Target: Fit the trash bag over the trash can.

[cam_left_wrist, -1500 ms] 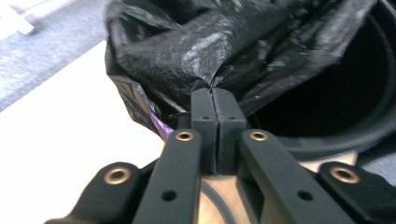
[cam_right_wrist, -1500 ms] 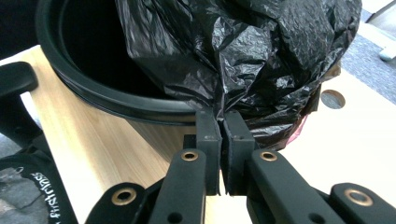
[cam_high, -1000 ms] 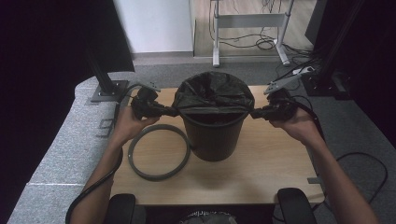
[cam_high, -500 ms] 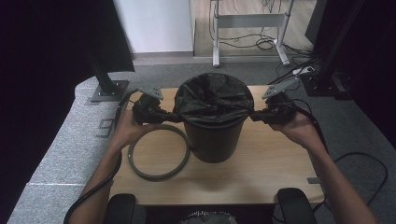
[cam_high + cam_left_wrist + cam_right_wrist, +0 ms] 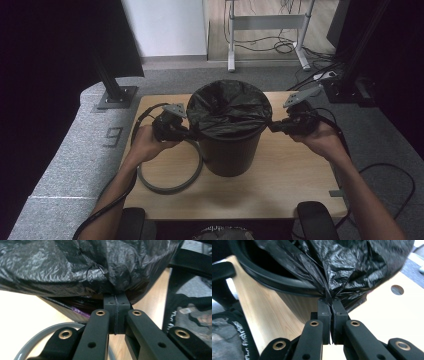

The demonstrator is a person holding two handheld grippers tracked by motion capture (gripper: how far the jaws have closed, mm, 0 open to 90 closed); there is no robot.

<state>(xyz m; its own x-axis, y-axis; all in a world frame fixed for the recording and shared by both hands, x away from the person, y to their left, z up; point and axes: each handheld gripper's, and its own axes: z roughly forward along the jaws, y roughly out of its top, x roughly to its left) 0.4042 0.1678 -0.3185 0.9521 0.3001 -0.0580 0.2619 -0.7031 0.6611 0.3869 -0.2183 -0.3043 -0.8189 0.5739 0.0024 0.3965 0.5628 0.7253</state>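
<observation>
The left tool point(image 5: 116, 301) is clenched on the edge of the black bin liner point(image 5: 227, 107) at the bin's left side; the right tool point(image 5: 331, 303) is clenched on the liner's opposite edge, the film gathered into a tight pleat between its pads; the liner drapes over the rim of the black bin point(image 5: 231, 152), which stands near the middle of the wooden worktop point(image 5: 280, 185); a grey ring point(image 5: 167, 186) lies just left of the bin. The thin film could likely tear at either pinch if both hands pull apart too hard; an uneven pull might tip the bin or drag it onto the ring; a slipped edge would fall back inside.
</observation>
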